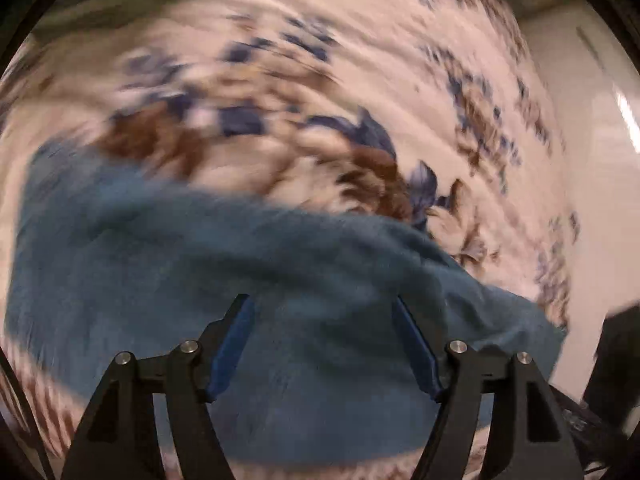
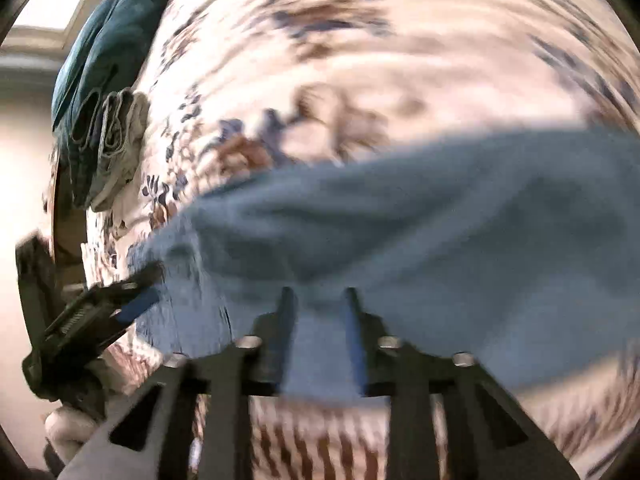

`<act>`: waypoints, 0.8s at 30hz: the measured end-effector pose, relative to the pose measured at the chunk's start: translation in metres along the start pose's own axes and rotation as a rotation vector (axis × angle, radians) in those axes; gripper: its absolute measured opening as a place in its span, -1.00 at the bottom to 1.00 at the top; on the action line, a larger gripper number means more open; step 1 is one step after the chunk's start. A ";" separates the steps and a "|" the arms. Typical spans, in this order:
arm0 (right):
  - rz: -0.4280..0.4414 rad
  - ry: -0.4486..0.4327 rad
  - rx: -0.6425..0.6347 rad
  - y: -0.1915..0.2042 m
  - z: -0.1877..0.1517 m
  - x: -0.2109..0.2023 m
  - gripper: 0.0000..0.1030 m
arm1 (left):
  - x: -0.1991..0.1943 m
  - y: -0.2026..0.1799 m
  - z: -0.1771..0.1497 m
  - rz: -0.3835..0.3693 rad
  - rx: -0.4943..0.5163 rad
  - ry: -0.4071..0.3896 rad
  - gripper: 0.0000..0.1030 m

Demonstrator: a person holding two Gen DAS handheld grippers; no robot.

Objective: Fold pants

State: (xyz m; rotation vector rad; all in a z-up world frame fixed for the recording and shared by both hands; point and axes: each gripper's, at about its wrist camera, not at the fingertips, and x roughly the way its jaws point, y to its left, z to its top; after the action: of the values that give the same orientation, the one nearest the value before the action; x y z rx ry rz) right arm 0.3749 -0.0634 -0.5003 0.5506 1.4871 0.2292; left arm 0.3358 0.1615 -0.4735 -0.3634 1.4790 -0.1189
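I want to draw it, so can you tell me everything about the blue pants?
The pants are soft, fuzzy-looking blue cloth, bunched and creased rather than flat, lying across a floral cover. Both pictures are blurred, so seams and pockets cannot be made out. The left gripper stands open over them. The right gripper is nearly closed with blue cloth between its fingers; whether it pinches is unclear.

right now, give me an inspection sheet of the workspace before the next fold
surface: floral bedspread, picture blurred
job's things: blue pants lying crumpled across it
clutter: stack of folded clothes at the bedspread's edge
grippers: left tongs open above the pants, pads not pressing; right tongs nearly closed, blue cloth shows in the gap, grip unclear
cables: nothing seen
surroundings: pale surface beyond the bedspread's edge, wall or floor unclear
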 end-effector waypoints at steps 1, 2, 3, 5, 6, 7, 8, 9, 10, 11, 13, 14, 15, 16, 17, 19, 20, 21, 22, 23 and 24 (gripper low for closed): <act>0.008 0.016 -0.020 0.006 0.017 0.018 -0.64 | 0.011 -0.001 0.011 0.017 0.010 0.012 0.35; 0.008 0.030 -0.028 0.011 0.030 0.033 -0.65 | 0.022 -0.002 0.019 0.030 0.018 0.024 0.35; 0.008 0.052 -0.041 0.010 0.041 0.047 -0.67 | 0.027 0.006 0.027 0.034 0.016 0.025 0.35; -0.054 0.053 -0.052 0.006 0.055 0.067 -0.80 | 0.027 0.012 0.035 0.052 0.020 0.010 0.28; -0.091 0.047 -0.036 -0.004 0.061 0.072 -1.00 | 0.026 0.016 0.040 0.080 0.016 -0.008 0.25; -0.101 0.037 -0.015 -0.009 0.063 0.073 -1.00 | 0.025 0.021 0.043 0.087 0.004 -0.017 0.25; -0.093 0.028 0.024 -0.023 0.069 0.072 -1.00 | 0.025 0.027 0.046 0.088 -0.016 -0.015 0.25; -0.081 0.020 0.072 -0.035 0.073 0.072 -1.00 | 0.028 0.032 0.049 0.074 -0.033 -0.006 0.24; -0.076 0.018 0.099 -0.043 0.074 0.074 -1.00 | 0.028 0.034 0.050 0.067 -0.043 -0.001 0.24; -0.076 0.016 0.137 -0.050 0.076 0.072 -1.00 | 0.026 0.032 0.049 0.076 -0.041 0.003 0.24; -0.074 0.016 0.165 -0.047 0.077 0.066 -1.00 | 0.019 0.024 0.047 0.103 -0.027 0.009 0.22; -0.074 0.006 0.156 -0.042 0.074 0.059 -1.00 | 0.008 0.017 0.044 0.082 -0.024 -0.005 0.21; -0.054 -0.019 0.120 -0.030 0.073 0.050 -0.99 | 0.005 0.003 0.047 0.051 -0.016 -0.020 0.22; -0.019 -0.042 0.079 -0.018 0.070 0.044 -0.99 | -0.001 -0.005 0.046 0.026 -0.002 -0.035 0.24; 0.009 -0.052 0.046 -0.006 0.070 0.043 -0.99 | -0.004 -0.017 0.045 -0.001 0.026 -0.049 0.33; 0.053 -0.029 0.005 0.007 0.070 0.051 -0.99 | 0.007 -0.028 0.048 0.022 0.070 -0.038 0.37; 0.060 0.001 -0.003 0.010 0.072 0.063 -0.99 | 0.023 -0.030 0.052 0.053 0.074 -0.017 0.37; 0.049 0.013 -0.003 0.011 0.073 0.071 -0.99 | 0.036 -0.026 0.054 0.085 0.069 0.004 0.37; 0.038 0.047 -0.007 0.008 0.076 0.085 -0.99 | 0.047 -0.022 0.058 0.102 0.061 0.017 0.37; 0.011 0.063 -0.008 0.000 0.077 0.091 -0.99 | 0.054 -0.014 0.061 0.111 0.045 0.016 0.35; -0.032 0.062 -0.011 -0.008 0.080 0.097 -1.00 | 0.055 -0.008 0.064 0.099 0.037 0.007 0.32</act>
State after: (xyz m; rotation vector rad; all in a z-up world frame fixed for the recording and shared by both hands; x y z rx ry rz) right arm 0.4609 -0.0405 -0.5901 0.5144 1.5531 0.2308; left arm 0.4051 0.1477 -0.5202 -0.2593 1.4972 -0.0687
